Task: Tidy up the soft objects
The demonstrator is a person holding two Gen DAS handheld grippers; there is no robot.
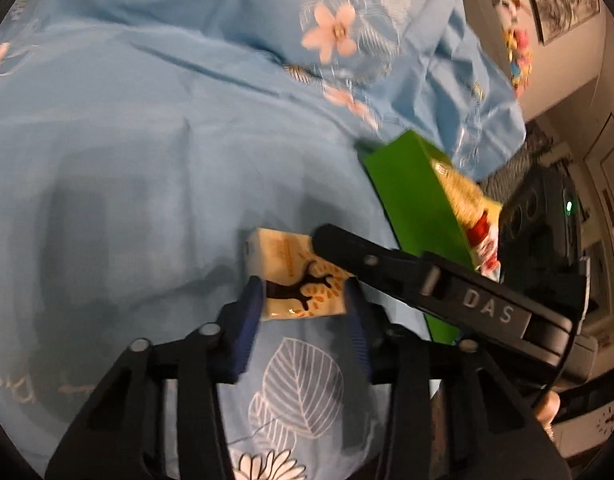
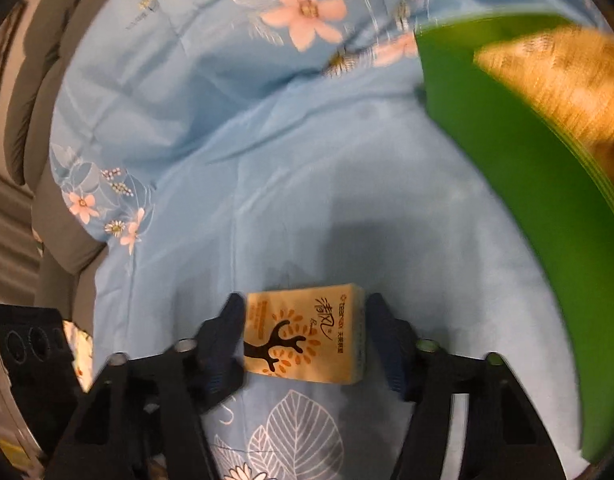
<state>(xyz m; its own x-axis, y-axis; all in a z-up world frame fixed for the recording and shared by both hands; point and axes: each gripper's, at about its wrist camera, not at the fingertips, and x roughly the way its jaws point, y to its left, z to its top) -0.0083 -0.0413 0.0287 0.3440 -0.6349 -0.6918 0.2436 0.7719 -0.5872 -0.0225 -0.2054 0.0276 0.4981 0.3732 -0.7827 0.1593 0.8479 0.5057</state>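
Blue floral bedsheet [image 2: 307,200] beneath us, we pinch one tissue pack [image 1: 297,280] in both grippers' jaws, the green box [image 1: 415,200] unfilled, sorting barely begun.

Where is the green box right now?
The green box lies on the blue floral bedsheet, right of centre in the left wrist view and at the right edge in the right wrist view, beyond the tissue pack.

Cream tissue pack [image 2: 305,338], flat on bedsheet [image 2: 267,184]
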